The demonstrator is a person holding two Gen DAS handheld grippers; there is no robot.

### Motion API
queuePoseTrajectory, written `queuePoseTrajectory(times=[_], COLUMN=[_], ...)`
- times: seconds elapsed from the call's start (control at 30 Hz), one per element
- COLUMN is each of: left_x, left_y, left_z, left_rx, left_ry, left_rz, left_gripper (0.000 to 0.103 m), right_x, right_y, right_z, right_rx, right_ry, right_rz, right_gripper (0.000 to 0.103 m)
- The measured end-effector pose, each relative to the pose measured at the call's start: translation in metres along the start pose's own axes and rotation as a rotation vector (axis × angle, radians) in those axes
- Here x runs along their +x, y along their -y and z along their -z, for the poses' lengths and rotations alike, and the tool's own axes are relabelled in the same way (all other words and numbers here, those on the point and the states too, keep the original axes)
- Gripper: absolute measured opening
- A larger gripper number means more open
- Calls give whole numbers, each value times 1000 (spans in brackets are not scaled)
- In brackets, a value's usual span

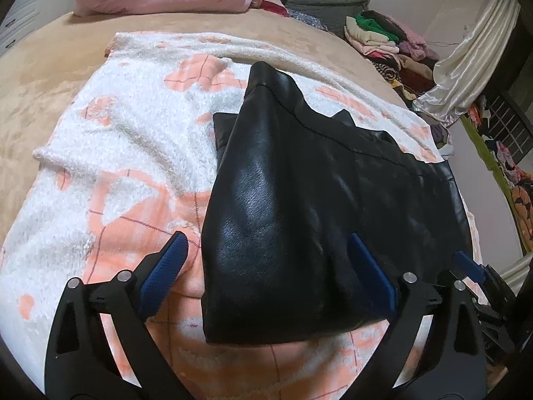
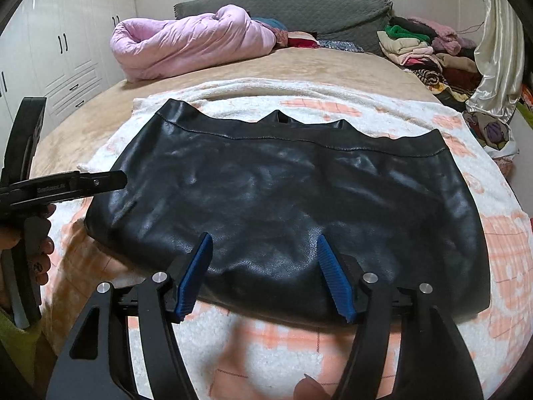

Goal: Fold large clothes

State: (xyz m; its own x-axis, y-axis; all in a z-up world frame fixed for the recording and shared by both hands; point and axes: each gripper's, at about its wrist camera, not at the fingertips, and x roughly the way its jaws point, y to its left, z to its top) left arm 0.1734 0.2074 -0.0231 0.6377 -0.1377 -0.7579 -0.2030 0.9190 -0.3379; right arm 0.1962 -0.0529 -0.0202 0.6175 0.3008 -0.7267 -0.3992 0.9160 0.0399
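Observation:
A black leather garment (image 1: pixel 299 200) (image 2: pixel 266 183) lies folded into a broad rectangle on a white and peach fleece blanket (image 1: pixel 116 153) (image 2: pixel 483 233). My left gripper (image 1: pixel 266 238) hovers over the garment's near left end, jaws wide apart. One blue pad (image 1: pixel 166 266) hangs over the blanket and the other over the leather, neither pressing. My right gripper (image 2: pixel 264 238) stands open above the garment's near edge, and its pads (image 2: pixel 333 276) grip nothing. In the right wrist view the left gripper (image 2: pixel 100 180) shows at the left, held by a hand (image 2: pixel 40 256).
The blanket is spread on a tan bed (image 2: pixel 333 66). A rolled pink quilt (image 2: pixel 186 43) and grey pillows (image 2: pixel 299 10) lie at the head. A pile of clothes (image 2: pixel 426 50) and a satin curtain (image 2: pixel 496 60) are at the right. White wardrobes (image 2: pixel 66 50) stand at the left.

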Motion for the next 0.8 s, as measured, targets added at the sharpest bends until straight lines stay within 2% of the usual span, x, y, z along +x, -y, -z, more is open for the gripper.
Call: queuePoseTrajectory(times=[0.03, 0.17, 0.23, 0.3, 0.33, 0.4, 0.43, 0.5, 0.57, 0.63, 0.8], left_x=[1, 4, 6, 8, 10, 14, 17, 26, 33, 41, 59], left_y=[0, 5, 7, 9, 9, 9, 8, 7, 6, 4, -5], left_z=[-1, -3, -6, -10, -12, -19, -22, -31, -36, -42, -51], left_rx=[1, 14, 22, 28, 30, 28, 25, 14, 7, 1, -11], left_ry=[-1, -1, 0, 2, 0, -3, -9, -26, -42, -55, -87], left_rz=[2, -10, -12, -11, -9, 3, 8, 18, 16, 7, -12], left_gripper=[93, 93, 93, 93, 93, 93, 93, 92, 79, 74, 74], right_x=[0, 1, 0, -2, -3, -5, -4, -1, 1, 5, 30], right_y=[1, 1, 2, 6, 8, 15, 19, 23, 24, 22, 19], right_z=[0, 0, 0, 0, 0, -1, -2, -3, -2, -1, 8], right_rx=[3, 13, 20, 40, 48, 73, 88, 110, 107, 100, 90], right_ry=[1, 3, 7, 20, 26, 33, 20, 8, -1, -15, -97], right_rz=[0, 3, 8, 19, 19, 33, 34, 15, 12, -2, -16], right_gripper=[78, 79, 84, 85, 83, 53, 33, 32, 32, 32, 32])
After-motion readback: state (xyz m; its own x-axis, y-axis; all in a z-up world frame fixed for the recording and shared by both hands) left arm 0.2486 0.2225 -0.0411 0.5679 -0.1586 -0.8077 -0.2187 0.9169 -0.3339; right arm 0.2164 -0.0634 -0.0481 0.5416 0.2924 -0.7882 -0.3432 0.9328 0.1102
